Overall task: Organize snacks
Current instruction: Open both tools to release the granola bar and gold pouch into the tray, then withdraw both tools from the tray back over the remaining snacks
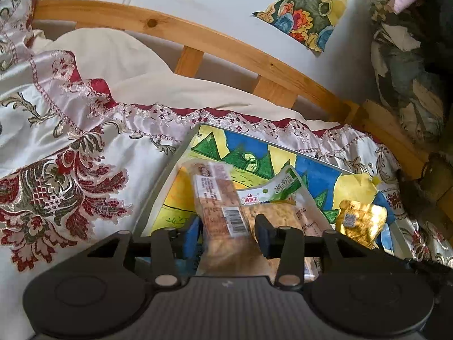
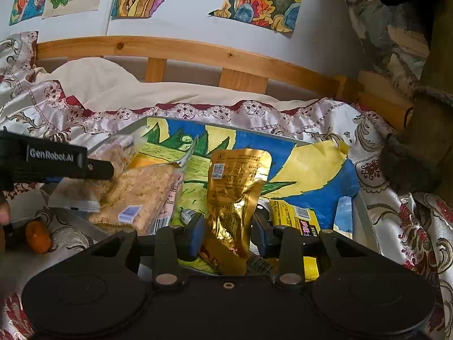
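Left wrist view
- Setting: a tray (image 1: 158,175) with a painted bottom lies on an embroidered bedspread (image 1: 70,147) on a bed with a wooden headboard (image 1: 198,31).
- Left gripper (image 1: 229,235): jaws apart; a long biscuit pack (image 1: 218,198) runs between the blue pads with a visible gap on the right side, so it looks released, not pinched.
- Neighbours: a green-and-white snack pack (image 1: 271,187) lies just beyond, over a flat cracker pack (image 1: 283,212); a gold pouch (image 1: 359,221) sits to the right in the tray.
- Step, as I judge it: setting the biscuit pack down in the tray.

Right wrist view
- Right gripper (image 2: 229,235): jaws apart around the lower part of the gold pouch (image 2: 237,192), which leans up from the tray (image 2: 362,212); the pads seem just clear of the foil, though contact on the left pad cannot be ruled out.
- Nearby: a yellow box (image 2: 294,218) lies just right of the pouch; the cracker pack (image 2: 141,195) lies at the left, where the left gripper (image 2: 102,170) reaches in over the tray.
- Outside the tray: a small orange fruit (image 2: 38,236) rests on the bedspread at the lower left.
- Step: the pouch is being left in the tray beside the other snacks.
- Next move calls for: drawing both grippers back and up without dragging either pack, then looking for any snack not yet in the tray.
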The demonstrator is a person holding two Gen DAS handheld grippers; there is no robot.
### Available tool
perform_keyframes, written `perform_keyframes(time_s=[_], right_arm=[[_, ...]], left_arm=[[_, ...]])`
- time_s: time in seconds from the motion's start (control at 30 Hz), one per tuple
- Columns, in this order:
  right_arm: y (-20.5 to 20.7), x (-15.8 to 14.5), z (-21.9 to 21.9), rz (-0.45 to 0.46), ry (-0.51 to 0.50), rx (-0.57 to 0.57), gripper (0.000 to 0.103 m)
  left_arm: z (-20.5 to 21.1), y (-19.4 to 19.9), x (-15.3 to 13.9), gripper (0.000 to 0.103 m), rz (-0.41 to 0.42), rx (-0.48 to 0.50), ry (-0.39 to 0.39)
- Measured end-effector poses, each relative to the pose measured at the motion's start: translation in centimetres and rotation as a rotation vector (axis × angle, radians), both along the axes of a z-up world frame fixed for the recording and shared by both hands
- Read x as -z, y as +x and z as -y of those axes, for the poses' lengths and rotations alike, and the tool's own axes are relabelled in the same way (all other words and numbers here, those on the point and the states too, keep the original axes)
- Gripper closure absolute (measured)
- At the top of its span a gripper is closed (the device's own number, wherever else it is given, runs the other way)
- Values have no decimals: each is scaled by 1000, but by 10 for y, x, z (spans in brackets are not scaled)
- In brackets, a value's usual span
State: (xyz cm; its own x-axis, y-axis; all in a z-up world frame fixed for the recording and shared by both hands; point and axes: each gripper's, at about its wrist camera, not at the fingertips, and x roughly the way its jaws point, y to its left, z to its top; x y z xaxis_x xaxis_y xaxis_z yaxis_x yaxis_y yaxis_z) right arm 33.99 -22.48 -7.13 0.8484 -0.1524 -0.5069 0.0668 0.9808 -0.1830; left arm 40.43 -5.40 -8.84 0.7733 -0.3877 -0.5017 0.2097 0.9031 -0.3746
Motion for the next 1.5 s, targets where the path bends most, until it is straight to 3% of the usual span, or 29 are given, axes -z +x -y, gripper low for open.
perform_keyframes(time_s=[0.23, 0.3, 0.57, 0.77, 1.0, 1.23, 1.5], right_arm=[[-20, -30, 4, 86, 32, 19, 42], [-29, -42, 8, 123, 52, 27, 29], [-91, -91, 21, 281, 78, 42, 2], [-145, -121, 29, 359, 91, 44, 1], [-212, -136, 35, 393, 94, 50, 1], [-269, -132, 34, 327, 91, 63, 1], [-316, -121, 12, 223, 48, 1, 1]], left_arm=[[2, -24, -19, 31, 16, -16, 31], [3, -34, -30, 23, 36, -19, 47], [-2, -89, -92, 3, 153, -88, 51], [-2, -139, -128, 1, 226, -94, 84], [-8, -200, -139, 0, 284, -110, 92], [-15, -246, -138, 0, 257, -80, 140], [-18, -294, -128, 0, 220, -24, 230]])
